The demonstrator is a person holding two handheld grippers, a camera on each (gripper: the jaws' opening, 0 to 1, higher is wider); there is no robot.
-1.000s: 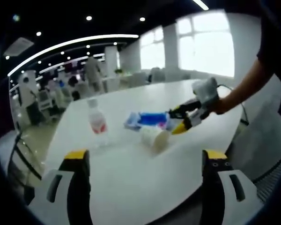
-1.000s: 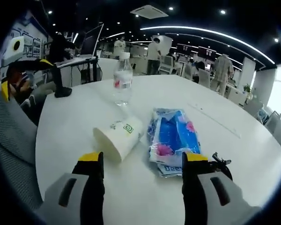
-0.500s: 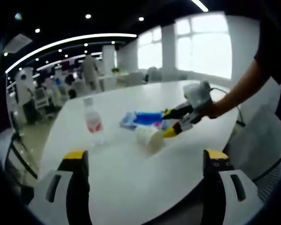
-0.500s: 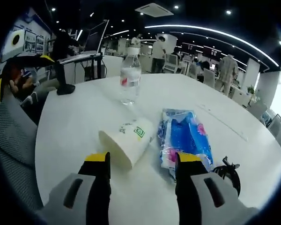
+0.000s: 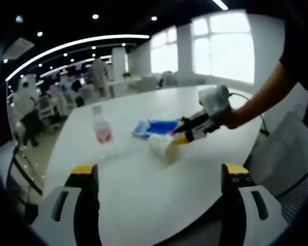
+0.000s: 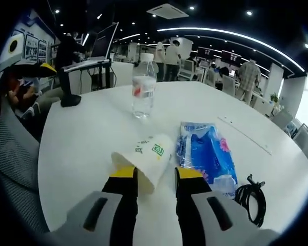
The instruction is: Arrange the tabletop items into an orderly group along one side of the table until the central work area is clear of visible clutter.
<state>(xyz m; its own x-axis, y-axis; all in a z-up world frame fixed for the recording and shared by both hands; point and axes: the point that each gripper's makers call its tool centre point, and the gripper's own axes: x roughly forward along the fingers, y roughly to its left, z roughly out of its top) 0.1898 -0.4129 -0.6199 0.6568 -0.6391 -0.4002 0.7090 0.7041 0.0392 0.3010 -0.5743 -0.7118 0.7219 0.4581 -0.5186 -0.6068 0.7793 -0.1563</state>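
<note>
Three items sit loose near the middle of the white worktop (image 6: 82, 133), so I judge the tidying barely begun. A paper cup (image 6: 142, 161) lies on its side, with a blue plastic packet (image 6: 205, 156) just beside it and a water bottle (image 6: 143, 87) standing upright farther off. A coiled black cable (image 6: 250, 197) rests near the worktop's edge.

My right tongs (image 6: 151, 180) have narrowed around the mouth end of the cup, one jaw on each side; whether they press it yet I cannot tell. In the left gripper view the same right tongs (image 5: 184, 132) meet the cup (image 5: 161, 145). My left tongs (image 5: 156, 177) hang wide apart and empty, well short of the items.

Everything remains to be moved to one side.
</note>
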